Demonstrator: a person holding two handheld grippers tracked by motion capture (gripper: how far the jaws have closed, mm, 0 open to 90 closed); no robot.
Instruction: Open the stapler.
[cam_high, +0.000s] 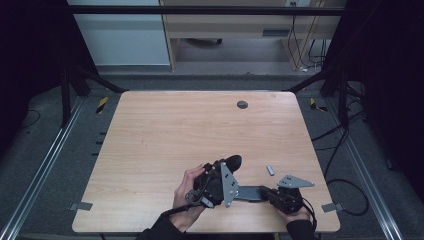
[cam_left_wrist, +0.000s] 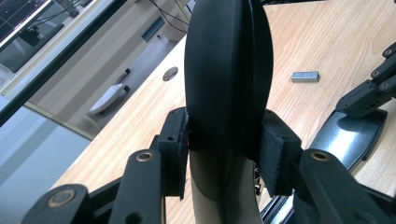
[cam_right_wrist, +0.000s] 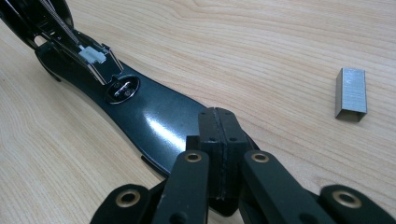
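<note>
Here the left claw (cam_high: 227, 167) clamps the stapler's raised top (cam_left_wrist: 226, 79) while the right claw (cam_right_wrist: 219, 126), jaws together, presses its base (cam_right_wrist: 154, 121).

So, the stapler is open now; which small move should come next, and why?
Probably the left gripper keeps the stapler top raised while the right gripper, pressing the base, leaves it for the staple strip: the channel looks exposed.

The stapler's (cam_left_wrist: 224, 84) top arm hides the table (cam_left_wrist: 140, 116) behind it.
</note>
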